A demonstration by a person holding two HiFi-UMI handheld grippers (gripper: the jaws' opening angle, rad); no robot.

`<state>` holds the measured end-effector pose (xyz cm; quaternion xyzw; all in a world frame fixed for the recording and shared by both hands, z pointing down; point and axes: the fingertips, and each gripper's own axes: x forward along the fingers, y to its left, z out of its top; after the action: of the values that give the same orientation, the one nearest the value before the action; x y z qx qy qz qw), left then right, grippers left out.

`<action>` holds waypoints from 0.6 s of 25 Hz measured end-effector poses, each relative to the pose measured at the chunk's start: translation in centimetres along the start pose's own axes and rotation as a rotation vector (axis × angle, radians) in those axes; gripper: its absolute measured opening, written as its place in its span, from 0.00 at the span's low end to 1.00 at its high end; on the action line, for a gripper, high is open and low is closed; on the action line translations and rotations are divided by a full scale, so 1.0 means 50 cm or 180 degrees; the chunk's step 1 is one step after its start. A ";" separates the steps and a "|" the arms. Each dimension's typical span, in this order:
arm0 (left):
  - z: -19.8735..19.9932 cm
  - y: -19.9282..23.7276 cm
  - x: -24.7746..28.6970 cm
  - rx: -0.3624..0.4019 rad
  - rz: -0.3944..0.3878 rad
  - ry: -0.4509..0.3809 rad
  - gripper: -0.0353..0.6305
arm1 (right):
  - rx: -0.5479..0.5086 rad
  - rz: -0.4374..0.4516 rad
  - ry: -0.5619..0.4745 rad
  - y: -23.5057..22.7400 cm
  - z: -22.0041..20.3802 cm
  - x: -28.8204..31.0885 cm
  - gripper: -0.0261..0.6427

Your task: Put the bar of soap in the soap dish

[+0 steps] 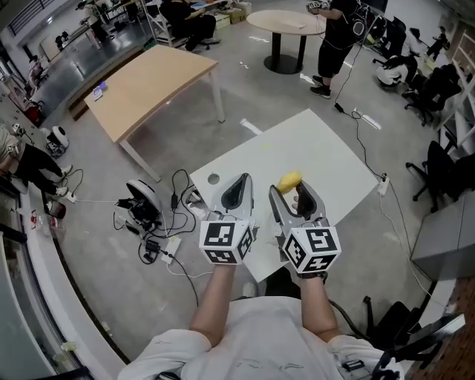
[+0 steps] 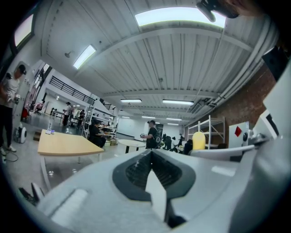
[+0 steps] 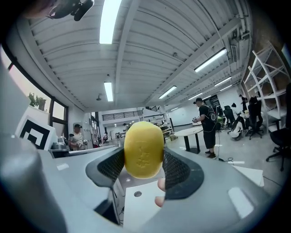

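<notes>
In the head view both grippers are held up side by side over a white table [image 1: 319,145]. My right gripper [image 1: 291,188] is shut on a yellow oval bar of soap [image 1: 289,179]. In the right gripper view the soap [image 3: 143,149] sits squeezed between the two dark ribbed pads of the right gripper [image 3: 143,157], with the room and ceiling behind it. My left gripper [image 1: 241,183] is shut with nothing in it. Its pads meet in the left gripper view [image 2: 151,159], where the soap [image 2: 198,140] shows off to the right. No soap dish is in view.
A wooden table [image 1: 148,85] and a round table [image 1: 286,22] stand farther off. Cables and a small device [image 1: 145,208] lie on the floor left of the white table. Office chairs [image 1: 445,167] stand at the right; people stand or sit at the back.
</notes>
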<state>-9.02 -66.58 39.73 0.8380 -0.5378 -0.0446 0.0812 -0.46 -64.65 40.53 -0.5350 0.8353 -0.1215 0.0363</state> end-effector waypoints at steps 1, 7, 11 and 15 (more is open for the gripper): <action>-0.007 0.001 0.007 -0.0008 -0.0001 0.0029 0.05 | 0.0013 -0.0009 0.0032 -0.006 -0.007 0.005 0.44; -0.050 -0.001 0.040 -0.0045 -0.0026 0.0158 0.05 | 0.0081 -0.0080 0.0175 -0.046 -0.046 0.024 0.44; -0.070 -0.009 0.062 -0.0073 -0.0073 0.0188 0.05 | 0.0116 -0.0131 0.0241 -0.072 -0.063 0.030 0.44; -0.079 -0.019 0.076 -0.0086 -0.0113 0.0206 0.05 | 0.0136 -0.0172 0.0276 -0.088 -0.071 0.030 0.44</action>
<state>-5.94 -69.28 43.46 0.8472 -0.5193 -0.0261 0.1090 2.14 -67.15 45.15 -0.5507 0.8186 -0.1633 0.0082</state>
